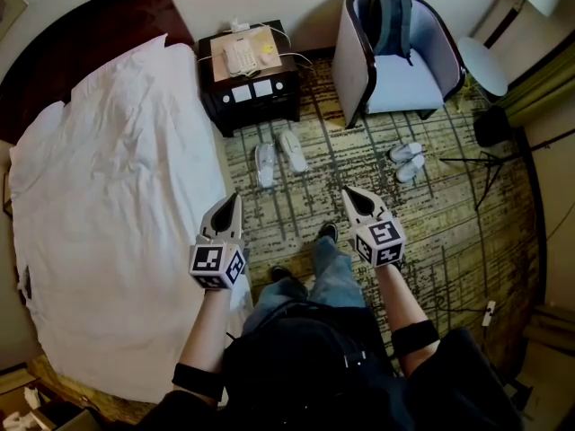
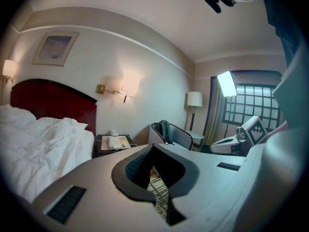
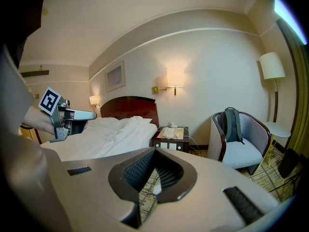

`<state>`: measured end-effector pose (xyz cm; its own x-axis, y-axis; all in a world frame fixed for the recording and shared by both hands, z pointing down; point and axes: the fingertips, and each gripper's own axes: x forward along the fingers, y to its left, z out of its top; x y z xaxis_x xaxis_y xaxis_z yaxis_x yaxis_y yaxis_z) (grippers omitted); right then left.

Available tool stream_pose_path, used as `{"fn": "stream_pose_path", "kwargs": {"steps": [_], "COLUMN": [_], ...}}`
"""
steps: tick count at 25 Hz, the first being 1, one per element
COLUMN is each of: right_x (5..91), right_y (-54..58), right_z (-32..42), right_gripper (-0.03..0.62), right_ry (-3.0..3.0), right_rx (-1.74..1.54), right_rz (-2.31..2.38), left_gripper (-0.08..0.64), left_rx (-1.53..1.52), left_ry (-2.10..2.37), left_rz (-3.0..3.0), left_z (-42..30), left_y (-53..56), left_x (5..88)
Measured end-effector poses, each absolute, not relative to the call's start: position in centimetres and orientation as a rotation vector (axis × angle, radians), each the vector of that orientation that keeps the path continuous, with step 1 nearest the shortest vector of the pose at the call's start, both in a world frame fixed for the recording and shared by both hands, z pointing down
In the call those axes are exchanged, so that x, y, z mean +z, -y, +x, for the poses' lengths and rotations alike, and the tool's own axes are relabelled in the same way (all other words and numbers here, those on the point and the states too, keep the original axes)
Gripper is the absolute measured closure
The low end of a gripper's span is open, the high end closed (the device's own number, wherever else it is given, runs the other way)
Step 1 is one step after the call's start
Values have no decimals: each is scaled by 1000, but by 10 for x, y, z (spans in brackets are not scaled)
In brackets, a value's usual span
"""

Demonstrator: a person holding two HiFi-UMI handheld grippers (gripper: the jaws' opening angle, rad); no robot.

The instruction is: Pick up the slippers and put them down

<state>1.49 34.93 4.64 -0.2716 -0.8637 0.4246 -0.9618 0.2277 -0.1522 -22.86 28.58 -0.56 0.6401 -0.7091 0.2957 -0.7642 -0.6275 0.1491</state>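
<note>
Two pairs of white slippers lie on the patterned carpet. One pair point(image 1: 278, 157) is in front of the nightstand, the other pair point(image 1: 406, 161) in front of the armchair. My left gripper point(image 1: 235, 197) hovers beside the bed's edge, shut and empty, short of the nearer pair. Level with it to the right, my right gripper point(image 1: 349, 191) is also shut with nothing in it. In the left gripper view the shut jaws point(image 2: 153, 147) point toward the nightstand; in the right gripper view the jaws point(image 3: 155, 152) are closed too. Neither gripper touches a slipper.
A bed with white bedding point(image 1: 108, 205) fills the left. A dark nightstand point(image 1: 250, 74) with a phone stands at the back. An armchair point(image 1: 395, 57) holds a backpack. A tripod point(image 1: 490, 164) and a round side table point(image 1: 481, 65) are at the right. The person's leg point(image 1: 328, 263) stands between the grippers.
</note>
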Motion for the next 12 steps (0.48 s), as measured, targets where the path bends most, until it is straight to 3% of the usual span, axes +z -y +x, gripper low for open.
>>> {"fn": "stream_pose_path", "kwargs": {"steps": [12], "right_x": [49], "right_y": [-326], "right_z": [39], "right_gripper": [589], "right_ry": [2256], "right_rx": [583], "right_rz": [1693], "left_gripper": [560], "left_rx": [309], "left_ry": [1206], "left_rz": [2577], "left_z": [-201], "left_y": [-267], "left_x": [0]}}
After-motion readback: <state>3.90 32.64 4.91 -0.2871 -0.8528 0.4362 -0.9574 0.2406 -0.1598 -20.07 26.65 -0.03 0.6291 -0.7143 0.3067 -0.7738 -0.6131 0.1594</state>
